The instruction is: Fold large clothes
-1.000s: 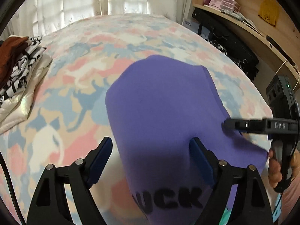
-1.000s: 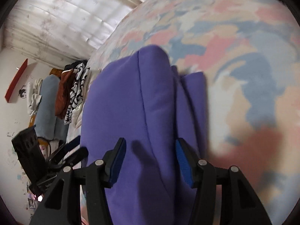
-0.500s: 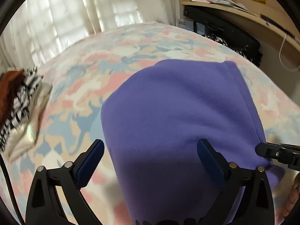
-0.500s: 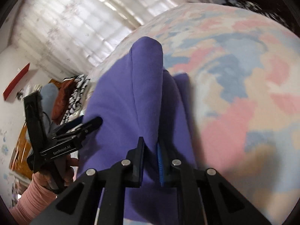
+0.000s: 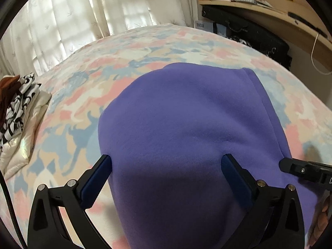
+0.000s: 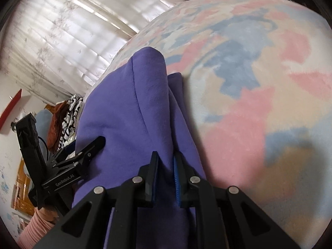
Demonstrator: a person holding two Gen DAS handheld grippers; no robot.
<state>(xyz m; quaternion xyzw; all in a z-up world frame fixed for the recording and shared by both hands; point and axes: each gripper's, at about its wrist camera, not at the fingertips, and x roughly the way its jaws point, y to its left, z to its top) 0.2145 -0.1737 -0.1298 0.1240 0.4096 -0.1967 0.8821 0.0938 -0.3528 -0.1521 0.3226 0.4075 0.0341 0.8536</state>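
The right gripper point(image 6: 166, 172) is clamped on a raised ridge of the purple sweatshirt point(image 6: 128, 112), its two jaws drawn close with the fabric pinched between them along the garment's right edge. The left gripper point(image 5: 166, 174) hangs with its jaws spread wide above the sweatshirt's near end, pinching nothing. The sweatshirt lies folded on the pastel patterned bedspread point(image 5: 78, 95), its far edge rounded and its right side showing a stitched seam beside a lower layer that pokes out. To the right of the garment the bedspread runs broad and bare toward the bed's edge; to the left a stack of folded clothes point(image 5: 18, 112) sits well apart near the curtain point(image 5: 87, 12). A shelf point(image 5: 265, 6) stands beyond the bed's far right corner. A second ago the right jaws stood apart over the ridge; half a second ago they had closed, and the grip is unchanged since. The left gripper has stayed open throughout.
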